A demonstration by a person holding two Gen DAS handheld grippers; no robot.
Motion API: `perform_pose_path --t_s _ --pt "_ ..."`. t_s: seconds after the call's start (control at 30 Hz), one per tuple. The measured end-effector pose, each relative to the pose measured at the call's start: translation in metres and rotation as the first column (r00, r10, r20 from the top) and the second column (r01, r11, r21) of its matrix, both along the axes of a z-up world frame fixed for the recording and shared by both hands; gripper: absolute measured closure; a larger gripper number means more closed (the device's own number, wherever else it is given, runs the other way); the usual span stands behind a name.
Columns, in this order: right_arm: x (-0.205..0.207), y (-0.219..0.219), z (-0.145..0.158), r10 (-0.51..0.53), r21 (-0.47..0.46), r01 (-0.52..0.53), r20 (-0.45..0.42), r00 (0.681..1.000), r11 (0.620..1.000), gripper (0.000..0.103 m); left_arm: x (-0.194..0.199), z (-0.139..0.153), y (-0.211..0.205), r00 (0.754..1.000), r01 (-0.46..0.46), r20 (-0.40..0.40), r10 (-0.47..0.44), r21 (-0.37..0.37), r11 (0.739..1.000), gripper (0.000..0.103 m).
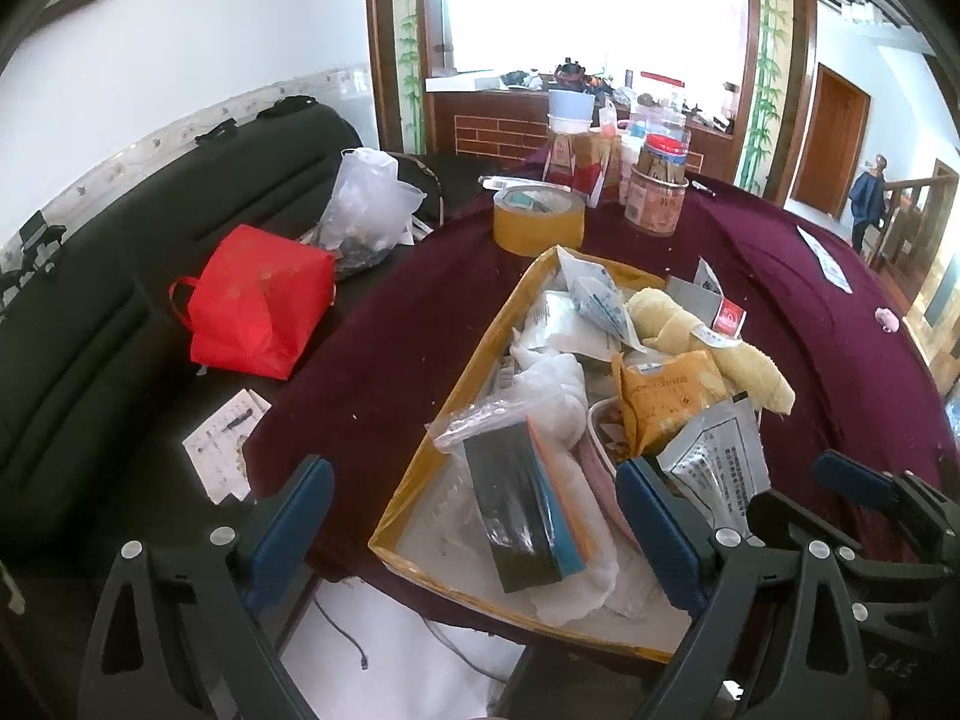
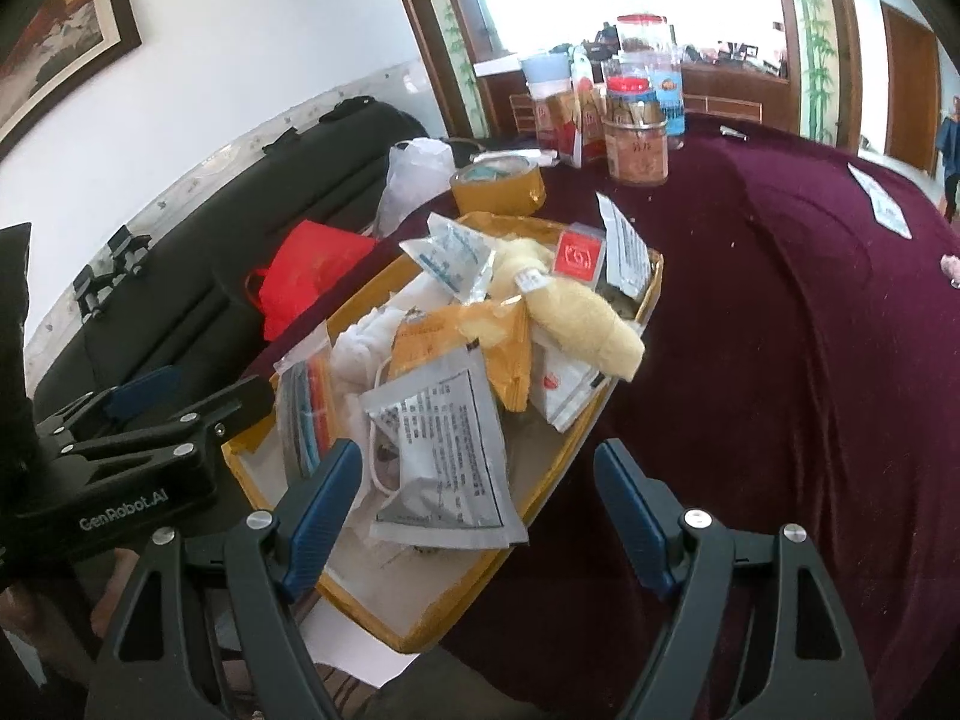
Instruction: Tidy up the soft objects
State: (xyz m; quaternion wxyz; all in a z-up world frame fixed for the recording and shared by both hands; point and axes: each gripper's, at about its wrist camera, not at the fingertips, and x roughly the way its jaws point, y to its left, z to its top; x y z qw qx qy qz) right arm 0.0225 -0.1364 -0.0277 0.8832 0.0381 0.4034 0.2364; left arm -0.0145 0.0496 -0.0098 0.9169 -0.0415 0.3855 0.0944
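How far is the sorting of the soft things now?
Nothing looks sorted yet: the yellow plush toy, the white cloth and the packets still lie mixed in the cardboard tray. In hand: nothing; left gripper and right gripper hover with open jaws. Everything remains to do.

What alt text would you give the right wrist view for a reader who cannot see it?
The open right gripper hovers over a yellow cardboard tray heaped with packets and a yellow plush toy, on a maroon tablecloth.
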Motion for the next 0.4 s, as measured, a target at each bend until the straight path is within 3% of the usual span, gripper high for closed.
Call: perform_pose_path --t_s 0.23,0.4 --pt "-0.007 0.009 0.01 0.019 0.018 -0.02 0.065 0.998 1.0 0.024 0.0 0.002 0.009 0.999 -0.028 0.031 0.028 -0.006 1.0 0.006" --pt "-0.005 0.012 0.005 0.024 0.01 -0.025 0.053 0.998 1.0 0.024 0.003 -0.002 0.006 0.999 -0.011 0.03 0.011 0.017 1.0 0.006"
